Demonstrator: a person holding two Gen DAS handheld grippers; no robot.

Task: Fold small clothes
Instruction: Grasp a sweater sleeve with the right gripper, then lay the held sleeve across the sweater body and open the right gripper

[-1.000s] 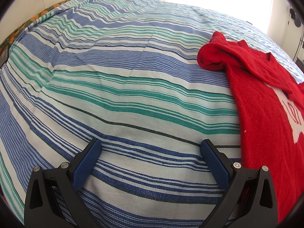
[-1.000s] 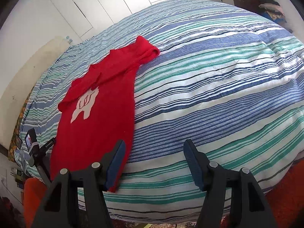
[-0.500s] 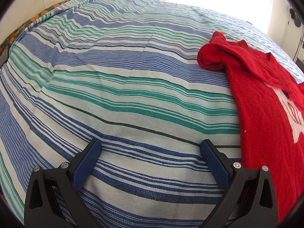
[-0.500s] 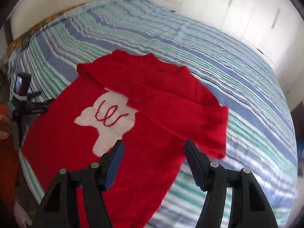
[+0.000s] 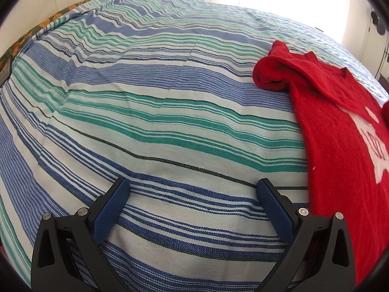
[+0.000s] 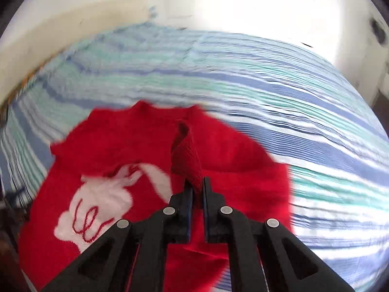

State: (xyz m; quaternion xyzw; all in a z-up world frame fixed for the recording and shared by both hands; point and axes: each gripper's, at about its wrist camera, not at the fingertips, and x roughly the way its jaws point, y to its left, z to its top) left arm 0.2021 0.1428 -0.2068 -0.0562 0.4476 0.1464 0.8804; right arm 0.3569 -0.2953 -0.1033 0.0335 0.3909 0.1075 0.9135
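Right claw (image 6: 197, 182) now clamps red sweater (image 6: 243, 170) cuff.

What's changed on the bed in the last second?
The right gripper swung from bare striped bedspread over the red sweater and shut on a fold of it, lifting it. The left gripper stayed open over the bedspread, unmoved.
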